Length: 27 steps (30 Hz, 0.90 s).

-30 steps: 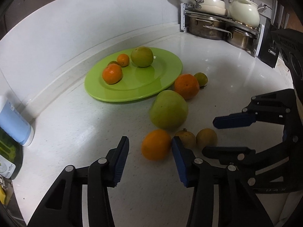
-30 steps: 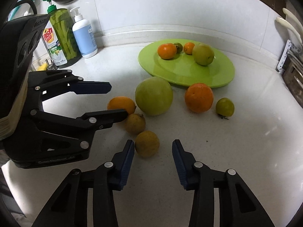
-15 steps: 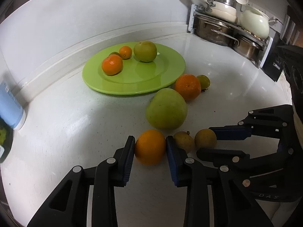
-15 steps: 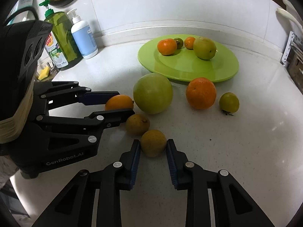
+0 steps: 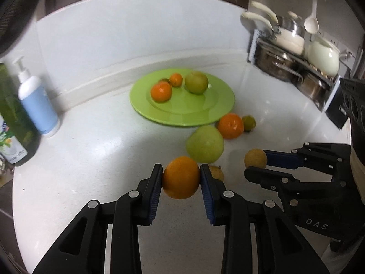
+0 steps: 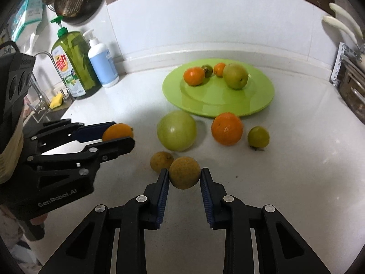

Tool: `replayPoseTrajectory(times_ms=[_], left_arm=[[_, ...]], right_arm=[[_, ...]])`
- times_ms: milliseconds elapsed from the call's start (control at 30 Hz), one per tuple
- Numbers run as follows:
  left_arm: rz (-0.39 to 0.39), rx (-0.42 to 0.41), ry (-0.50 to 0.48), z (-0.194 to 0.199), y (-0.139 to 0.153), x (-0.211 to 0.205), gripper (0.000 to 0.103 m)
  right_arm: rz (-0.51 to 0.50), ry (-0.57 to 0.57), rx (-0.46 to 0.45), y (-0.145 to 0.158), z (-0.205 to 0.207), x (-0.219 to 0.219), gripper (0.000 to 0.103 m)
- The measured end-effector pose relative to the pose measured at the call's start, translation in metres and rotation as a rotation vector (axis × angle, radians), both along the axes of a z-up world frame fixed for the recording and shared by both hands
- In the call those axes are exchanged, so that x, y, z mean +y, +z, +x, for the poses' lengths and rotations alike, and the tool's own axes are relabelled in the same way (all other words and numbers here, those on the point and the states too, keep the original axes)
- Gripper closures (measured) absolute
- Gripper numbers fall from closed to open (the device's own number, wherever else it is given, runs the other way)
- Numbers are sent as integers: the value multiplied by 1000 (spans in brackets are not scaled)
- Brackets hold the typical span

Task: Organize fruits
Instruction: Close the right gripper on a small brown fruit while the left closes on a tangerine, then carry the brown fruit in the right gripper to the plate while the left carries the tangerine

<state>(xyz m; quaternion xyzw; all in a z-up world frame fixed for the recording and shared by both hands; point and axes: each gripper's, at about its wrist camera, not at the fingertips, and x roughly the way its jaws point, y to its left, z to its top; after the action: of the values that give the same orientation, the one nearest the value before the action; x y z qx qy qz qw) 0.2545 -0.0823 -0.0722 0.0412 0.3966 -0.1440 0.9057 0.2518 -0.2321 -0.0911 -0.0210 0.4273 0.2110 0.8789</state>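
Left wrist view: the left gripper (image 5: pixel 181 178) is closed on an orange (image 5: pixel 181 177), its blue pads pressing the fruit's two sides, and the orange hangs clear of the white desk (image 5: pixel 91 159). Just behind its right finger a small brownish fruit (image 5: pixel 216 172) lies on the desk. Further back sit a big green fruit (image 5: pixel 204 143), a second orange (image 5: pixel 230 126) and a small green fruit (image 5: pixel 248 122), all close to the near rim of the green plate (image 5: pixel 219 111). The plate lies toward the desk's back edge and carries two small oranges and a green fruit. At the right, the right gripper (image 5: pixel 256 162) clamps a round brown fruit (image 5: pixel 255 158). A blue pump bottle (image 5: pixel 37 107) stands at the desk's back left; pots fill a rack (image 5: pixel 296 68) in the back right corner.

Right wrist view: the right gripper (image 6: pixel 184 177) is closed tight on the round brown fruit (image 6: pixel 184 172), held between its pads just above the desk (image 6: pixel 296 171). The small brownish fruit (image 6: pixel 160 161) lies immediately to its left on the desk. The left gripper (image 6: pixel 118 134), at the left edge, holds the orange (image 6: pixel 117 132). Beyond them lie the big green fruit (image 6: pixel 176 130), the second orange (image 6: pixel 227 128) and the small green fruit (image 6: pixel 258 136), then the plate (image 6: pixel 251 107). A green dish soap bottle (image 6: pixel 73 61) stands beside the blue pump bottle (image 6: pixel 102 66) at the back left.
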Motion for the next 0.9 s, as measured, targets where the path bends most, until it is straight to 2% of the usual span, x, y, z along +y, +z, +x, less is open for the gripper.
replayPoseTrajectory(times_ms=[167, 500, 900], left_arm=[[7, -47, 28, -9, 19, -3, 70], [-33, -99, 61, -11, 53, -16, 70], [-16, -132, 43, 32, 76, -32, 70]], right_arm=[[6, -23, -55, 20, -4, -12, 74], [43, -58, -142, 58, 0, -36, 74], [42, -56, -178, 81, 41, -53, 74]])
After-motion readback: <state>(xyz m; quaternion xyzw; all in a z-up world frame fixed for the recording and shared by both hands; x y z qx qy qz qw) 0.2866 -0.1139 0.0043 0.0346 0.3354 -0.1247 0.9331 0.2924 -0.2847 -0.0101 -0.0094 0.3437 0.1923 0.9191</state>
